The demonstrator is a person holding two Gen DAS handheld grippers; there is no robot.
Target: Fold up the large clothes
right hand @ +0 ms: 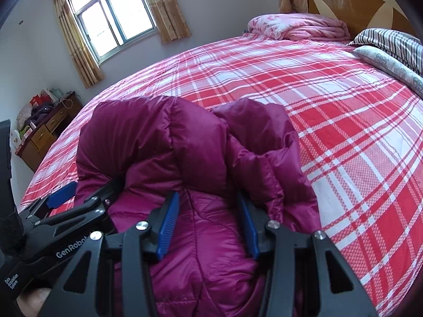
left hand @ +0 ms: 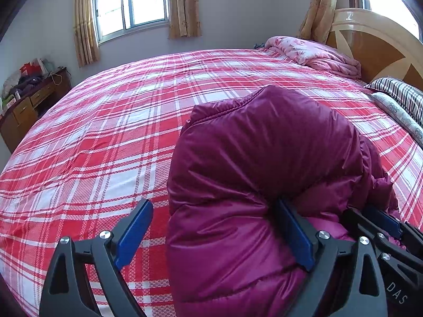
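A puffy magenta down jacket [left hand: 264, 145] lies bunched on the red plaid bed sheet [left hand: 92, 145]. In the left wrist view my left gripper [left hand: 215, 233] is open wide around the jacket's near edge. Its right pad [left hand: 297, 235] digs into the folds and its left pad [left hand: 134, 231] stands clear over the sheet. In the right wrist view my right gripper [right hand: 208, 227] is shut on a thick fold of the jacket [right hand: 185, 145], with both blue pads pressed into the fabric. The left gripper's pad [right hand: 60, 192] shows beside it at the jacket's left edge.
A folded pink quilt [left hand: 314, 50] and striped pillows [left hand: 401, 97] lie by the wooden headboard [left hand: 375, 52]. A cluttered wooden desk [left hand: 29, 100] stands past the bed's far left side, under a curtained window [left hand: 132, 2]. Bare plaid sheet spreads left of and beyond the jacket.
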